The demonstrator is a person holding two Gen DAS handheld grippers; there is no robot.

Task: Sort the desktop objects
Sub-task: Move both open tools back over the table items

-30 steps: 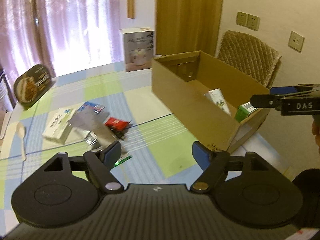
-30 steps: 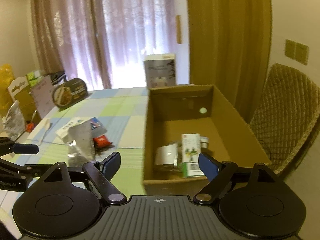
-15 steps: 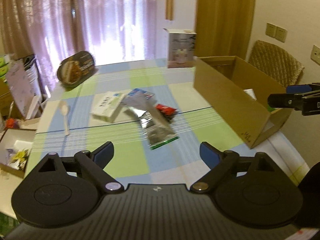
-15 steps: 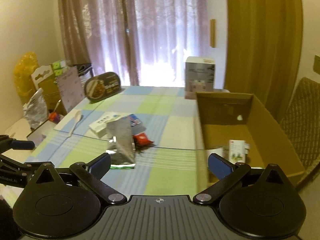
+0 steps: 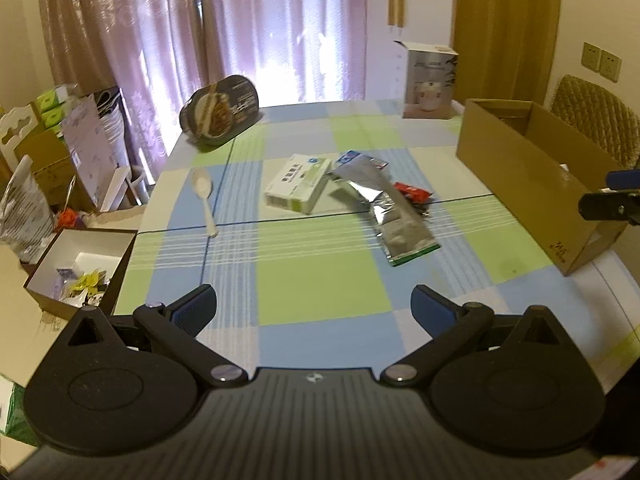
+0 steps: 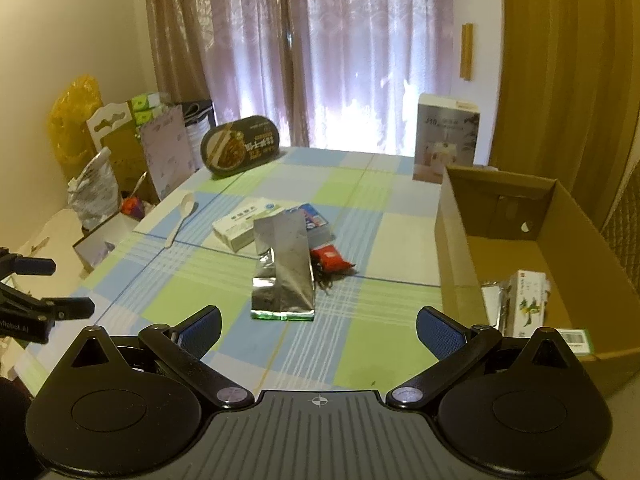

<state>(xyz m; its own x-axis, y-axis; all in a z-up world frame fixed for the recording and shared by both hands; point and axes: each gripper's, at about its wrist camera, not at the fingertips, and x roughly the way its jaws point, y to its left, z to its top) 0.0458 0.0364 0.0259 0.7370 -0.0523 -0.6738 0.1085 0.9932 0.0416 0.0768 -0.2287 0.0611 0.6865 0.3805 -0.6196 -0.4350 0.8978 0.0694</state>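
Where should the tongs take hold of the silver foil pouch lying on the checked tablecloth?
Grip the silver foil pouch at its near, green-edged end, coming from above. It lies flat, lengthwise toward the cameras, and that end looks clear of the pile. Its far end overlaps the white rectangular carton, and the red snack wrapper touches its right edge. Both tongs, right and left, are open.

Left gripper point(image 5: 314, 306) fingers point(image 5: 196, 308) spread wide above the table point(image 5: 320, 280), holding nothing.

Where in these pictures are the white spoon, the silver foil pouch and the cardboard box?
white spoon point(image 5: 203, 189), left wrist view, on its bowl.
silver foil pouch point(image 6: 283, 270), right wrist view, middle of its flat face.
cardboard box point(image 6: 450, 240), right wrist view, on its near side wall.
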